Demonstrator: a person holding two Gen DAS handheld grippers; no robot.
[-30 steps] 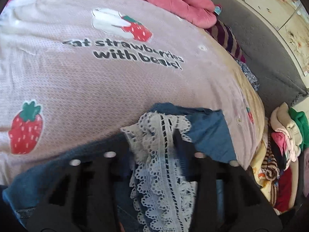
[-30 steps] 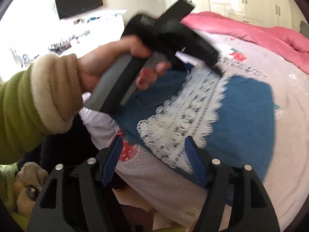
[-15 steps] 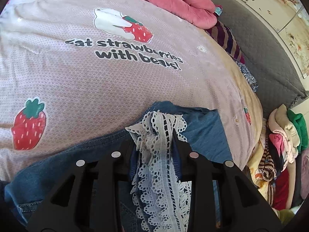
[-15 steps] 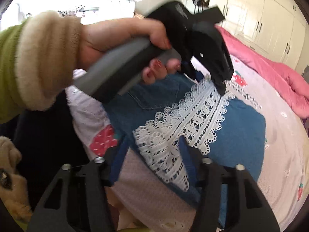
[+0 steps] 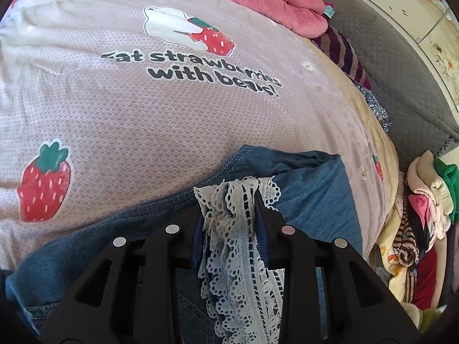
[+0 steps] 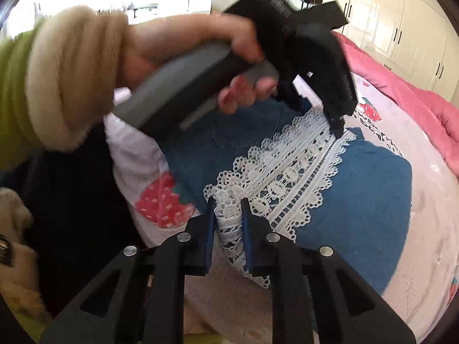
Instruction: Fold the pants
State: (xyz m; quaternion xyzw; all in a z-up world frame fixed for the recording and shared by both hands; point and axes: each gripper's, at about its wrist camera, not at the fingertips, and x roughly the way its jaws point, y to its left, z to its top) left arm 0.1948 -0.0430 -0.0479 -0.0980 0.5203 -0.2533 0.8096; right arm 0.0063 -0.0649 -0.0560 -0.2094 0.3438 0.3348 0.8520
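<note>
Blue denim pants with a wide white lace strip lie on a pink strawberry-print bedspread. In the left wrist view the pants bunch at the near edge, and my left gripper is shut on the far end of the lace strip. In the right wrist view my right gripper is shut on the near end of the lace. The left gripper, held by a hand, pinches the lace's far end there.
A pink quilt lies along the bed's far side. A grey headboard and a pile of clothes are at the right. White wardrobes stand behind the bed. The bed's edge is close below the right gripper.
Both grippers have closed on the lace strip: the left on its far end, the right on its near end. The right gripper moved forward onto the pants.
</note>
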